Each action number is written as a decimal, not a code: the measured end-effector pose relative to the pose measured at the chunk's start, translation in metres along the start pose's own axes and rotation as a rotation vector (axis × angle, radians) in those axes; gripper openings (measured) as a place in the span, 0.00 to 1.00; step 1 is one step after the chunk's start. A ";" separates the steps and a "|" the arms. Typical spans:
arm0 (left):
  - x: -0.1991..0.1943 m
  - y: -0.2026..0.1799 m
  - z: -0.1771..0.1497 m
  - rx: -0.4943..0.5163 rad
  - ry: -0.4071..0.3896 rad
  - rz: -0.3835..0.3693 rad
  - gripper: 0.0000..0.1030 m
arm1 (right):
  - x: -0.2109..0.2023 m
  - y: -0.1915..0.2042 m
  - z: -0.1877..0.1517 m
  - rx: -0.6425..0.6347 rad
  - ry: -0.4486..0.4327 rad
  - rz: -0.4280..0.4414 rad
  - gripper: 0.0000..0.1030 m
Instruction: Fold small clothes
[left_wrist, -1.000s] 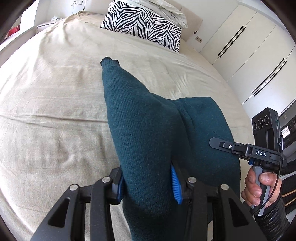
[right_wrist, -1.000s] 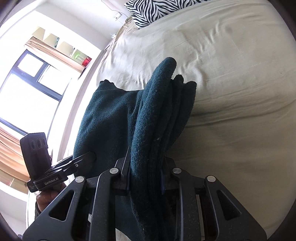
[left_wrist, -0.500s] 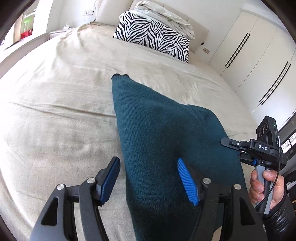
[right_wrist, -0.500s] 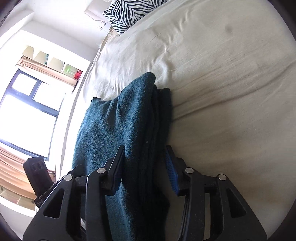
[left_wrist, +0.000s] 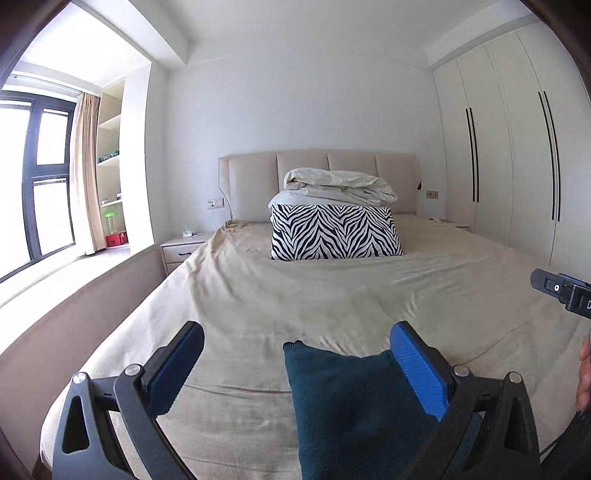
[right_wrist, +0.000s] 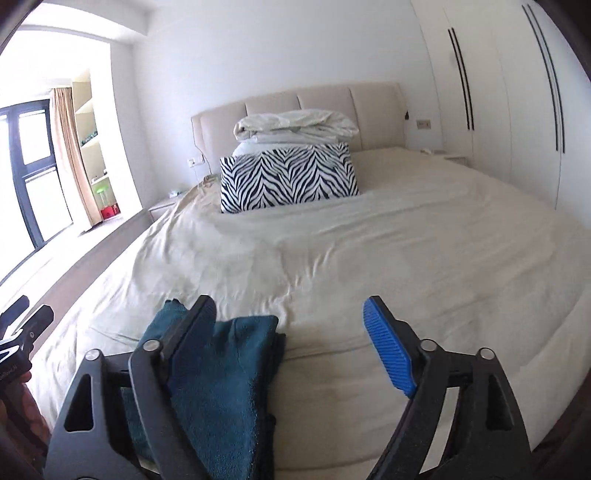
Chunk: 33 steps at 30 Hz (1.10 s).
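Note:
A folded dark teal knitted garment (left_wrist: 351, 406) lies flat on the beige bed sheet (left_wrist: 295, 295) near the foot of the bed. My left gripper (left_wrist: 295, 354) is wide open and lifted clear above the garment's far end. In the right wrist view the garment (right_wrist: 218, 376) shows as a folded stack beneath the left finger. My right gripper (right_wrist: 291, 325) is wide open above it and holds nothing. Both cameras face level towards the headboard.
A zebra-striped pillow (left_wrist: 334, 230) with a rolled cream duvet (left_wrist: 338, 184) stands at the headboard. White wardrobes (left_wrist: 509, 147) line the right wall. A nightstand (left_wrist: 184, 247), shelves and a window (left_wrist: 33, 177) are on the left. The other gripper's tip (left_wrist: 561, 291) shows at the right edge.
Both grippers have opened fully and let go of the teal garment. Both have lifted and tilted up from the bed to face the headboard. The garment stays folded on the sheet.

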<state>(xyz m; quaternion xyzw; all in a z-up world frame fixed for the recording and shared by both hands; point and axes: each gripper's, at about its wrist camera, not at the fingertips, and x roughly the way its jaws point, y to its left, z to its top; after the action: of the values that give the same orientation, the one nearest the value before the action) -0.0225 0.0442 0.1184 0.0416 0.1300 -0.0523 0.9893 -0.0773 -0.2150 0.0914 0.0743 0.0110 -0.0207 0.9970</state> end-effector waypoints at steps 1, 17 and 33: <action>-0.009 -0.001 0.005 0.002 -0.030 0.026 1.00 | -0.015 0.003 0.008 0.000 -0.082 -0.010 1.00; 0.026 0.005 -0.047 -0.132 0.446 -0.020 1.00 | -0.007 0.039 -0.015 0.007 0.329 -0.055 1.00; 0.047 0.004 -0.086 -0.135 0.564 -0.001 1.00 | 0.036 0.070 -0.112 -0.131 0.560 -0.092 1.00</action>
<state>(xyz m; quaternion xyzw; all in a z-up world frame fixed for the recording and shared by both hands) 0.0010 0.0521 0.0234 -0.0117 0.4032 -0.0302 0.9145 -0.0409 -0.1311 -0.0095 0.0118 0.2903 -0.0441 0.9559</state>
